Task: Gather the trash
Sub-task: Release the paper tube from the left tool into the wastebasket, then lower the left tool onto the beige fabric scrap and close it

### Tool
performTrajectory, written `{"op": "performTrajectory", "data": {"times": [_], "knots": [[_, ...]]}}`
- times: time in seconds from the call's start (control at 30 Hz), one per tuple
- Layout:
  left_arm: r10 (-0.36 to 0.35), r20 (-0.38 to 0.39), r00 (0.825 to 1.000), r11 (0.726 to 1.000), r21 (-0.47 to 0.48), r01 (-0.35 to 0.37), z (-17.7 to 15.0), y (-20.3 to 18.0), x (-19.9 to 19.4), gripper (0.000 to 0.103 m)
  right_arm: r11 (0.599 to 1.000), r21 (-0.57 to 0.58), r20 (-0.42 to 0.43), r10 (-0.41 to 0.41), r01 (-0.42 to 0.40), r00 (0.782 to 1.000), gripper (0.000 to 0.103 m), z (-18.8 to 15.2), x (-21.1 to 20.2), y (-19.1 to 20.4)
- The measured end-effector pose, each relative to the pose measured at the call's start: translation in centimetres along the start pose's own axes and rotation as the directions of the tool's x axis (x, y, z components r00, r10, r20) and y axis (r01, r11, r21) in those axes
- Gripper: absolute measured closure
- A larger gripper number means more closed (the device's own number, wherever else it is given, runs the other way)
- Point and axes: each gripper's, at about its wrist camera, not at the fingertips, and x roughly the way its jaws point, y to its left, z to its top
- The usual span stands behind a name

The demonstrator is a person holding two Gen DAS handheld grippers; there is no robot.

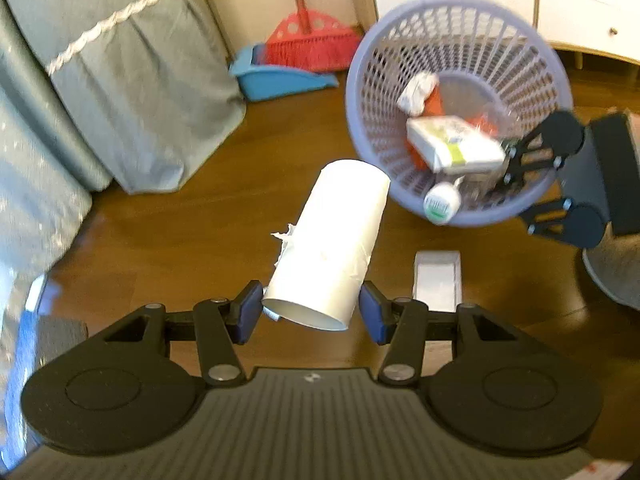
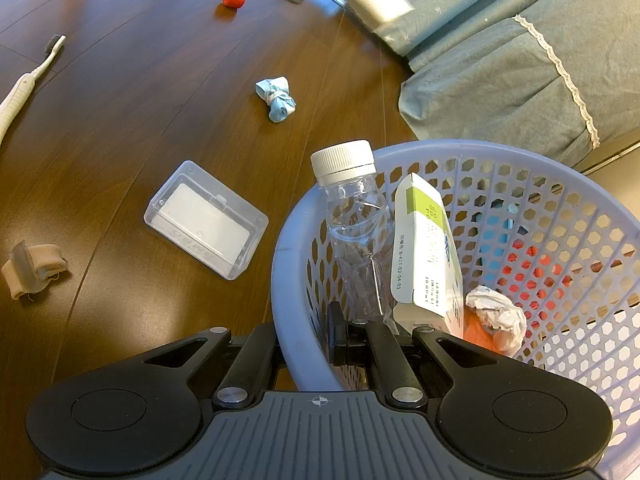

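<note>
Dark wooden flooring (image 2: 120, 92) carried scattered litter beside a bed's blue-green skirt (image 1: 132, 92). Left tongs (image 1: 311, 308) clamped a white cardboard tube (image 1: 332, 240) by its near end, short of the lilac basket (image 1: 532, 52). Right tongs (image 2: 308, 340) were clenched on the basket's rim. With only 1 end pinched, the tube could pivot and drop outside the tilted basket.

Left tongs (image 1: 311, 312) angled downward, pads partly apart, clamping something; right tongs (image 2: 312, 340) angled downward, pinched closed.
</note>
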Motion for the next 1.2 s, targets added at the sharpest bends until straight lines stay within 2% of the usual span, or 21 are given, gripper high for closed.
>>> {"op": "performTrajectory", "data": {"times": [0.2, 0.4, 0.47, 0.53, 0.6, 0.7, 0.8, 0.87, 1.0, 1.1, 1.2], "knots": [[-0.056, 0.079, 0.995, 0.996, 0.078, 0.050, 4.2, -1.7, -0.7, 0.056, 1.000, 0.001, 0.000, 0.000, 0.000, 1.000, 0.100, 0.0, 0.0, 0.0], [-0.133, 0.132, 0.982, 0.978, 0.177, 0.109, 9.3, -3.9, 1.5, 0.055, 1.000, 0.009, 0.005, -0.001, 0.001, 1.000, 0.101, 0.0, 0.0, 0.1], [-0.172, 0.151, 0.973, 0.975, 0.164, 0.147, 11.6, -4.6, 3.0, 0.052, 1.000, 0.006, 0.005, 0.000, 0.000, 1.000, 0.101, 0.0, 0.0, 0.1], [-0.211, 0.158, 0.964, 0.967, 0.175, 0.183, 13.1, -5.4, 4.3, 0.039, 1.000, 0.009, 0.005, 0.003, -0.003, 1.000, 0.101, 0.0, 0.0, 0.0], [-0.195, 0.168, 0.966, 0.963, 0.220, 0.156, 13.6, -6.3, 4.5, 0.039, 1.000, 0.020, 0.009, 0.001, -0.001, 1.000, 0.101, 0.0, -0.2, -0.3], [-0.157, 0.175, 0.972, 0.979, 0.155, 0.130, 12.2, -4.7, 3.9, 0.039, 0.999, 0.035, 0.012, -0.008, 0.008, 1.000, 0.101, -0.1, -0.2, -0.6], [-0.075, 0.139, 0.987, 0.997, 0.042, 0.070, 9.3, -1.9, 3.6, 0.039, 0.999, 0.042, 0.013, -0.006, 0.006, 1.000, 0.101, 0.0, -0.2, -0.6], [-0.029, 0.106, 0.994, 0.999, -0.037, 0.033, 6.7, 0.0, 3.2, 0.039, 0.999, 0.044, 0.016, -0.008, 0.007, 1.000, 0.101, -0.1, -0.3, -0.6], [0.069, 0.022, 0.997, 0.989, -0.129, -0.065, 0.7, 1.8, 1.9, 0.039, 0.999, 0.053, 0.016, -0.009, 0.008, 1.000, 0.101, 0.1, -0.3, -0.8], [0.083, -0.062, 0.995, 0.976, -0.197, -0.094, -4.1, 2.0, 1.2, 0.039, 0.998, 0.057, 0.017, -0.012, 0.011, 1.000, 0.101, 0.0, -0.4, -0.8], [0.069, -0.112, 0.991, 0.961, -0.259, -0.096, -7.6, 1.2, 0.5, 0.039, 0.999, 0.049, 0.009, -0.007, 0.007, 1.000, 0.101, 0.2, -0.3, -0.7]]}}
